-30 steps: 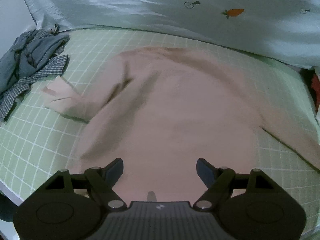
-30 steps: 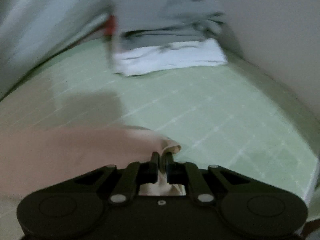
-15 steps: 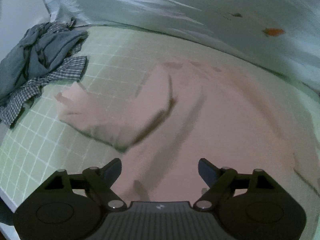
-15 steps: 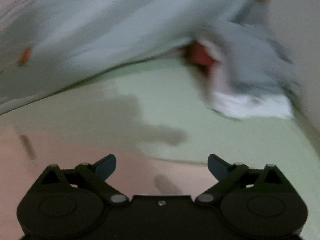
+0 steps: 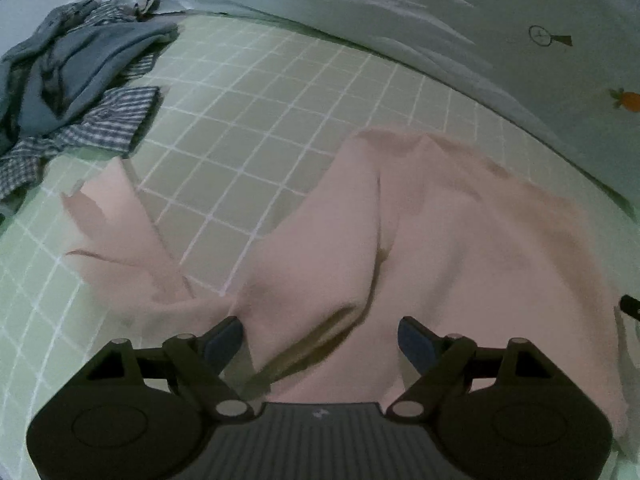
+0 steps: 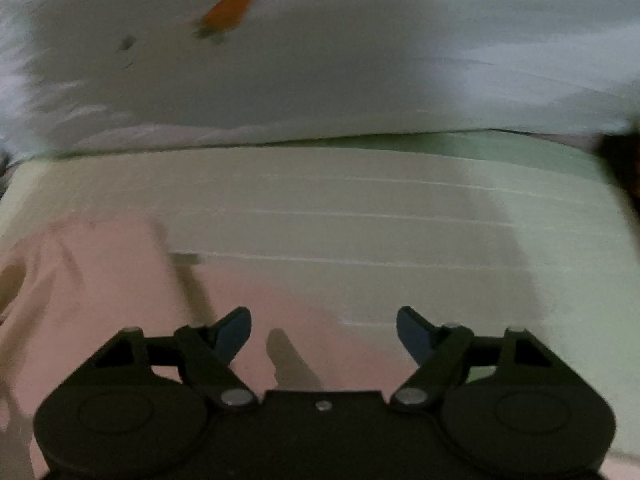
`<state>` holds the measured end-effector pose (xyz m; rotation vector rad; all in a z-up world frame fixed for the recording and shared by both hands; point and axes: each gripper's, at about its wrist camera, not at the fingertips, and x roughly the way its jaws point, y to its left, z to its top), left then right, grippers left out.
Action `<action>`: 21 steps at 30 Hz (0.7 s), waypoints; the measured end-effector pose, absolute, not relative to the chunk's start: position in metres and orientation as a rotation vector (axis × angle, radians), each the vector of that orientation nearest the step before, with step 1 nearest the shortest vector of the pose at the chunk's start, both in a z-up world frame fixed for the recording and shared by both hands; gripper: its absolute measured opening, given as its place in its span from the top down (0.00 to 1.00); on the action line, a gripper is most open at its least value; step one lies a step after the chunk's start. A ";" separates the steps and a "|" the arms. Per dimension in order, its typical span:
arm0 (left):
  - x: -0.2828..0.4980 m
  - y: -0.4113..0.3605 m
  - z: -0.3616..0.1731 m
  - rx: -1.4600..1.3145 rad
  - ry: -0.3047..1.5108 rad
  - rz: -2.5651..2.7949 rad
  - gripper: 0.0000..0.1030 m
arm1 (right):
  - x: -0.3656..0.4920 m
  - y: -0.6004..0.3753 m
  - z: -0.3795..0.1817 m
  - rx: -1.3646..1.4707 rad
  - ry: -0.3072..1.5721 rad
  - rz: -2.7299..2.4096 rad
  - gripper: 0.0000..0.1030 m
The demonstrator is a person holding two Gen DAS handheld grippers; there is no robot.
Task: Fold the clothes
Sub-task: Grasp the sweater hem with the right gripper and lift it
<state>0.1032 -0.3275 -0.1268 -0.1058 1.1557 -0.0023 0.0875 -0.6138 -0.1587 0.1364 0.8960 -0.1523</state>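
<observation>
A pale pink long-sleeved top [image 5: 460, 248] lies spread on the green checked sheet [image 5: 248, 128]. Its left sleeve [image 5: 120, 236] is crumpled and stretches out to the left. My left gripper [image 5: 320, 338] is open and empty, low over a raised fold where sleeve meets body. In the right wrist view, the same top [image 6: 120, 288] fills the lower left. My right gripper [image 6: 324, 330] is open and empty above its edge.
A heap of grey and checked clothes [image 5: 76, 80] lies at the far left of the bed. A pale blue quilt with a carrot print [image 5: 440, 28] runs along the back; it also shows in the right wrist view [image 6: 320, 52].
My right gripper let go of the pink fabric, opened, and swung left toward the quilt. My left gripper stayed open and moved left and closer to the sleeve fold.
</observation>
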 end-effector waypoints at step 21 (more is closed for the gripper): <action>0.152 -0.348 -0.144 -0.030 1.106 -0.016 0.11 | 0.174 -0.675 -0.158 0.164 0.752 -0.280 0.94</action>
